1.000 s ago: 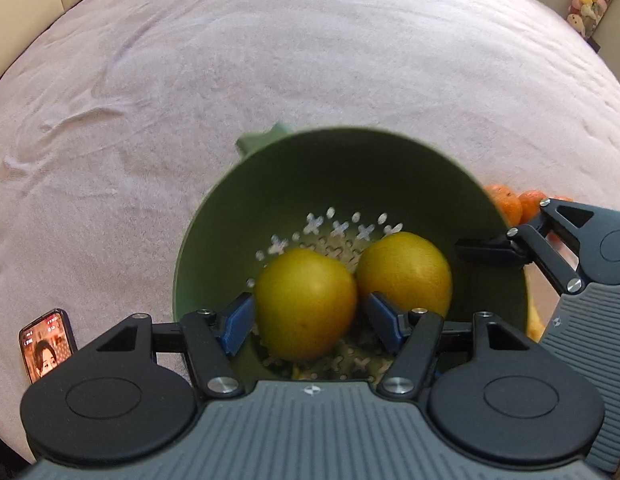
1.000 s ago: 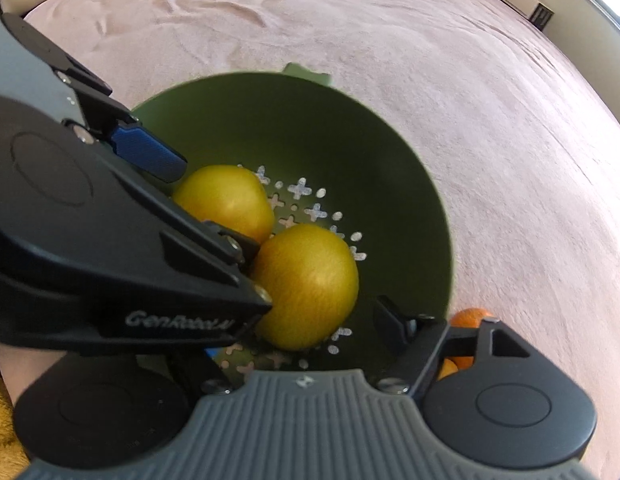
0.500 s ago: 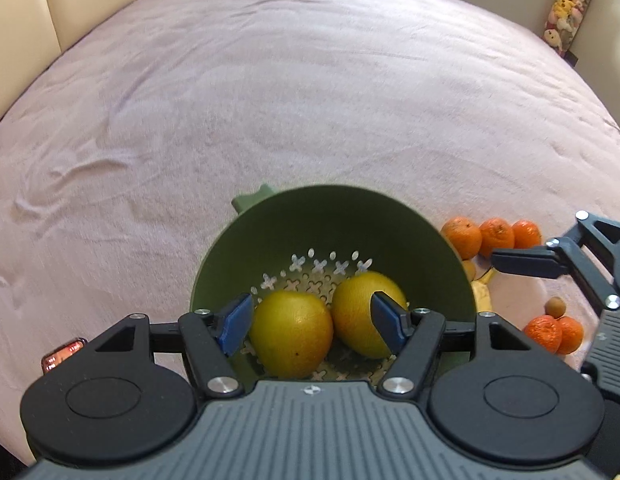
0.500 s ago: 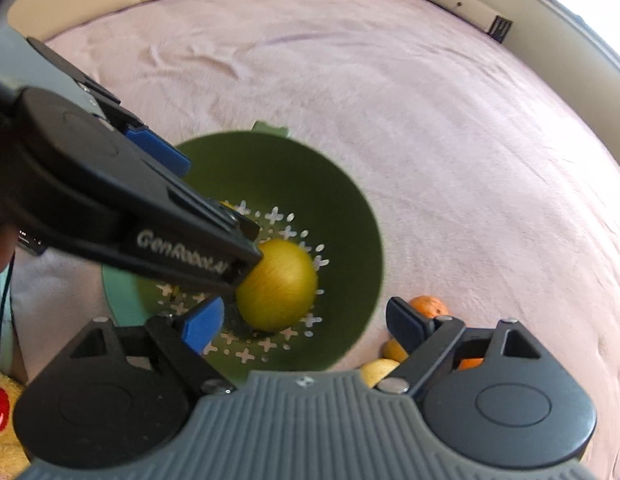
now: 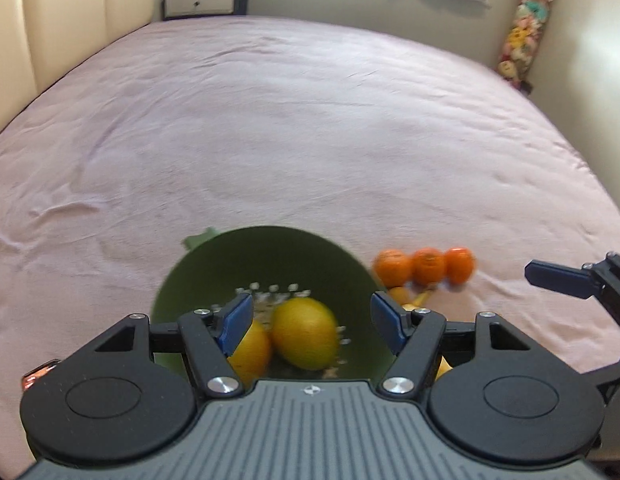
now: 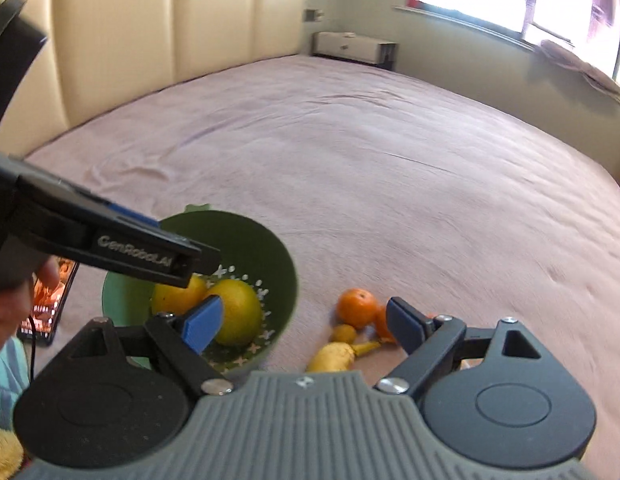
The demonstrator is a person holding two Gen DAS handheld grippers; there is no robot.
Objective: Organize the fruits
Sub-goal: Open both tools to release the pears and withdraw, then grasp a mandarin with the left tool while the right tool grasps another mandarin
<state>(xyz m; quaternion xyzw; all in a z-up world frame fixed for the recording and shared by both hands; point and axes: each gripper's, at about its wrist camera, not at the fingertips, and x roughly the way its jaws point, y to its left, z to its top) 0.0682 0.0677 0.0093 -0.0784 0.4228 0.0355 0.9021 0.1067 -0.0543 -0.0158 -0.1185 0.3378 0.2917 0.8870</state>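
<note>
1. The left claw (image 5: 310, 322) is standing released with nothing between its blue pads, hanging above the green colander (image 5: 214, 268). The right claw (image 6: 300, 322) is likewise gaping and carrying nothing; its jaws have just been opening, and no fruit is lying between them.
2. Just below, the colander is sitting on the bed (image 6: 390, 168) and holding two large yellow-green citrus fruits (image 6: 236, 312), touching each other on its perforated floor.
3. Beside the colander, on the right-wrist view's right, loose fruit is waiting on the bed: an orange mandarin (image 6: 356, 307), a small yellow fruit and a yellow, elongated one (image 6: 336, 356). The left view is showing three mandarins (image 5: 424, 266) in a row.
4. Risk, as I judge it: the soft bedding is giving round fruit a poor footing, so a careless pinch could be sending a mandarin rolling away.
5. Both claws are crowding the colander, so they could be knocking together or tipping it.
</note>
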